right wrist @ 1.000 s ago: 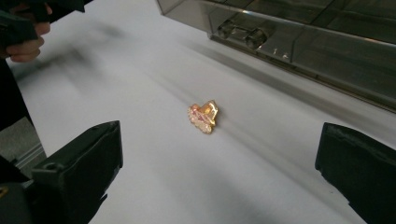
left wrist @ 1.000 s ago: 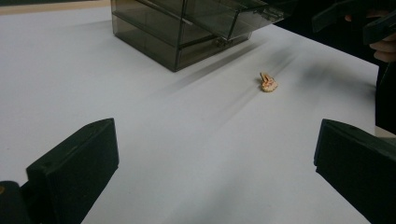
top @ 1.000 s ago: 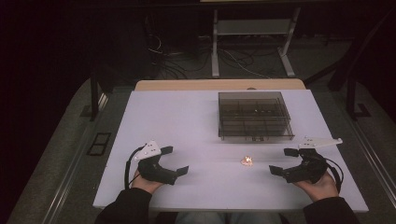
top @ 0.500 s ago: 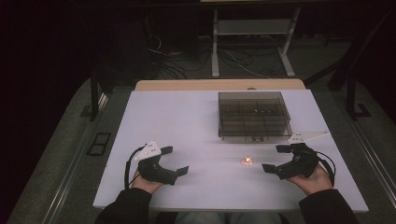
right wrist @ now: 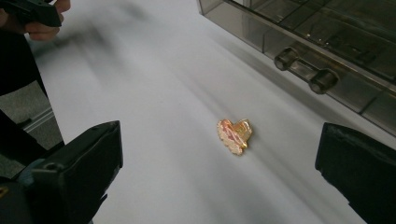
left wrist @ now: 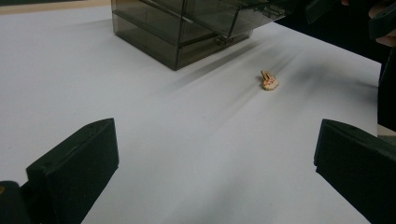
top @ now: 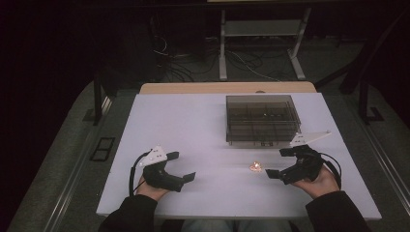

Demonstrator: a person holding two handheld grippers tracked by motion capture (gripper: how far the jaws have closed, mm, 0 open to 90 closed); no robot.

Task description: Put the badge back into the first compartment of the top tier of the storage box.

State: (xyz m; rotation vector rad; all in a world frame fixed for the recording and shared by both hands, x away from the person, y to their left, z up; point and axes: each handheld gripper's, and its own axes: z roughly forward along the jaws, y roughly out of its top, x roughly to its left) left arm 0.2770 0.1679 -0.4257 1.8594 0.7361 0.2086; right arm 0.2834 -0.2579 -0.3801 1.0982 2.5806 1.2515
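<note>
High view: the right gripper [top: 276, 162], held in the person's right hand [top: 316, 180], rests low on the white table [top: 193, 130] with its jaws spread apart and empty; a small gold heart-shaped clip [top: 255, 167] lies on the table just beyond the jaw tips, near but not touching them. The smoked-plastic drawer box [top: 262, 118] stands farther out from this gripper, past the clip. The left gripper [top: 182, 166], in the left hand [top: 151, 187], sits well apart from the clip, its jaws likewise released and holding nothing. Left gripper view: both black jaws stand wide at the lower corners, with bare table between them; the clip [left wrist: 269, 81] lies far ahead and toward the right-hand jaw's side, and the drawer box [left wrist: 187, 28] lies beyond it, ahead of the open gap. Right gripper view: the jaws are open at the lower corners, and the clip [right wrist: 234, 134] lies flat on the table ahead of the gap, roughly midway between the two jaws, touching neither; the drawer box [right wrist: 327, 42], with two round knobs [right wrist: 304, 70] on its front, stands just past the clip on the right-hand jaw's side.
</note>
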